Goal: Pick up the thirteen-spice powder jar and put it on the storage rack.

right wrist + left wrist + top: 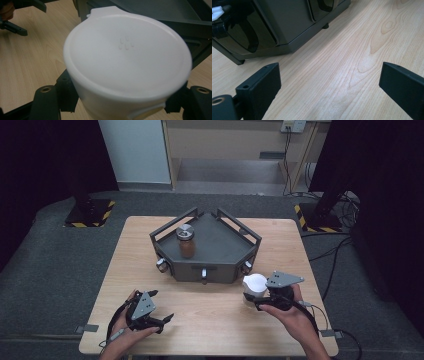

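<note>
Wooden table, right hand-held gripper gripping white cup

the table is pale wood with a darker wavy grain. on it the angular tray is dark grey all over, and the jar in its left part is brown with a silver lid. near right, the tub is plain white, lid and wall alike. both grippers are black with grey plates: left gripper, right gripper. the floor is dark grey carpet, with yellow-and-black striped stand feet far left and right.
</note>
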Tool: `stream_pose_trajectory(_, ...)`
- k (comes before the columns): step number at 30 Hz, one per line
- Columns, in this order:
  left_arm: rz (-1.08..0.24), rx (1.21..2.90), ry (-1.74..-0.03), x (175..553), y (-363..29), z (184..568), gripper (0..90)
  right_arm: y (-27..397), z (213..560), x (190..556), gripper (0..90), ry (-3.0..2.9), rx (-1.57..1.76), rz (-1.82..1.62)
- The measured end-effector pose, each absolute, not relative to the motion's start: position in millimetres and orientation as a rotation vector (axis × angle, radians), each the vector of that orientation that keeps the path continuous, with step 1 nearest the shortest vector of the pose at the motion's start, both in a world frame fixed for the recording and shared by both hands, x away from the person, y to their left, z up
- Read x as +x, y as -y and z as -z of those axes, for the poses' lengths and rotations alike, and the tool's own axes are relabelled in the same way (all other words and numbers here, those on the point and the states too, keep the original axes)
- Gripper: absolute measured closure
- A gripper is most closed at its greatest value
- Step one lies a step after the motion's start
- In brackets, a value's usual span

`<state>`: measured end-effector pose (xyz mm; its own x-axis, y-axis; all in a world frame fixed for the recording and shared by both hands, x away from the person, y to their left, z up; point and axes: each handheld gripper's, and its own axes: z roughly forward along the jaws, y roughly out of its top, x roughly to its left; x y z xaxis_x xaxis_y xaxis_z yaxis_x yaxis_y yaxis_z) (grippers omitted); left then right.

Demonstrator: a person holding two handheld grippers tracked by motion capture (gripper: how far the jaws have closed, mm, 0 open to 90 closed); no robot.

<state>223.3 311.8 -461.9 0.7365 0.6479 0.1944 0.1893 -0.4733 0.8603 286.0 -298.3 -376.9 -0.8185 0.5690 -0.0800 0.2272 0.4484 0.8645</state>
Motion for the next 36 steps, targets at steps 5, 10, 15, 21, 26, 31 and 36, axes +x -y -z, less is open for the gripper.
stream_pose_trajectory(5,-0.636,2.029,-0.631,225,-312,462,3.3,299,370,286,31.2,-2.342,0.689,-1.34)
stream_pose_trajectory(10,-0.632,2.033,-0.629,225,-311,463,3.3,299,365,287,31.3,-2.34,0.692,-1.353)
stream_pose_trajectory(15,-0.631,2.041,-0.622,226,-310,463,3.3,298,356,288,31.3,-2.34,0.691,-1.356)
stream_pose_trajectory(21,-0.635,2.068,-0.6,227,-305,462,3.3,299,350,288,31.3,-2.338,0.695,-1.367)
stream_pose_trajectory(26,-0.635,2.069,-0.597,227,-304,461,3.4,299,345,285,31.2,-2.338,0.709,-1.364)
stream_pose_trajectory(31,-0.637,2.071,-0.602,227,-305,462,3.4,300,341,286,31.3,-2.345,0.723,-1.352)
stream_pose_trajectory(36,-0.636,2.076,-0.607,227,-304,462,3.4,302,335,292,31.3,-2.353,0.72,-1.366)
